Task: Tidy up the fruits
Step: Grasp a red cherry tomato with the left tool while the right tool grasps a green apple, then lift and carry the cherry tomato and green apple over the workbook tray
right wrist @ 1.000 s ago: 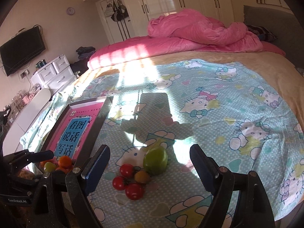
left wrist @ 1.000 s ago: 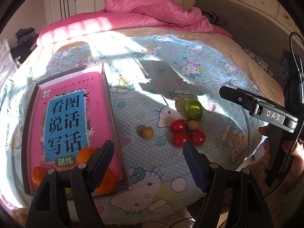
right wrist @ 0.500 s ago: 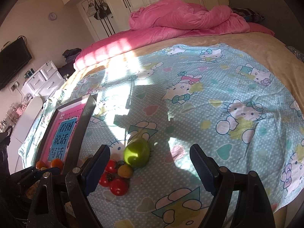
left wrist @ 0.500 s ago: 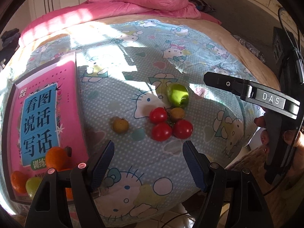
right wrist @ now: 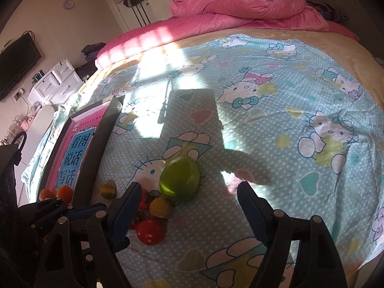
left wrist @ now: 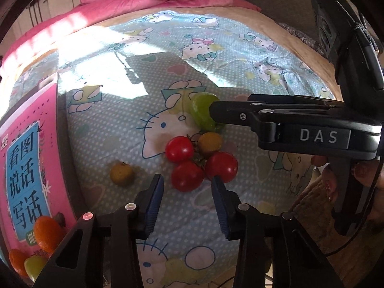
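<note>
On the cartoon-cat bedsheet lies a cluster of red tomatoes with a small orange-yellow one. A green fruit lies just behind them and a lone yellow-brown fruit to the left. My left gripper hangs close over the cluster, its jaws closing. The nearest red tomato sits at its tips, and the pads are not touching it. My right gripper straddles the green fruit with gaps on both sides, its jaws also closing. Seen from the left wrist, one right finger covers part of the green fruit.
A shallow box with a pink printed bottom lies at the left. In its near corner are oranges and a pale green fruit. A pink duvet is heaped at the far end of the bed. A person's hand holds the right gripper's handle.
Both grippers have come down and closer to the fruit cluster. The left jaws have narrowed a lot and the right jaws a little. The right finger now reaches the green fruit.
</note>
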